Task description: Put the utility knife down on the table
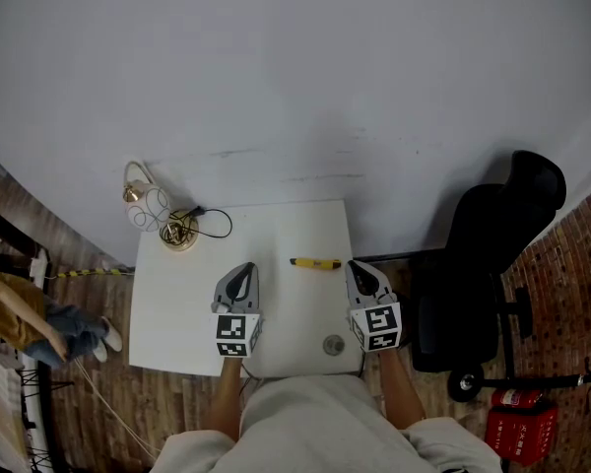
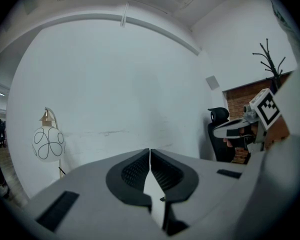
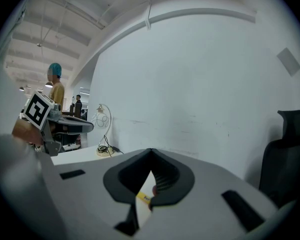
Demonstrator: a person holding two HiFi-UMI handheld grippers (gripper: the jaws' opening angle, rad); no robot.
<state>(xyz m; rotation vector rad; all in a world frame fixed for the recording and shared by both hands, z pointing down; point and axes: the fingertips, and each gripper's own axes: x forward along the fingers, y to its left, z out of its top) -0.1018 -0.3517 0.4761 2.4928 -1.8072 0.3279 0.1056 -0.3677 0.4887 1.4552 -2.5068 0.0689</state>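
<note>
Claws: left claw (image 2: 150,156) is shut tight, tips together, with nothing in it. Right claw (image 3: 150,156) is shut too and holds nothing.
Knife: knife (image 1: 315,262) lies flat on the table (image 1: 177,313), a bit past the claw tips and nearer the right claw. Neither claw touches it. In the right gripper view a bit of its yellow peeks through the gap under the shut jaws.
Job: looks done to me, since the knife is down and free.
How to do it well: keep both claws level and away from the knife so they don't bump it. If a claw pulls away, it should go straight back, not sideways over the knife. No part of the knife hangs over an edge, so it should stay put.
Knife look: long, thin and yellow with a dark patch. It is likely hard plastic and would slide easily on the smooth top.
Table look: white, square, smooth and flat.
Disc: small grey disc (image 1: 333,344) near the front edge, by the right claw. I cannot tell what it is.
Lamp: lamp (image 1: 144,203) at the far left corner, with a round white shade with black loops and a shiny gold base. A black cord (image 1: 215,227) curls beside it.
Chair: black chair (image 1: 492,254) stands right of the table on a wood floor.
</note>
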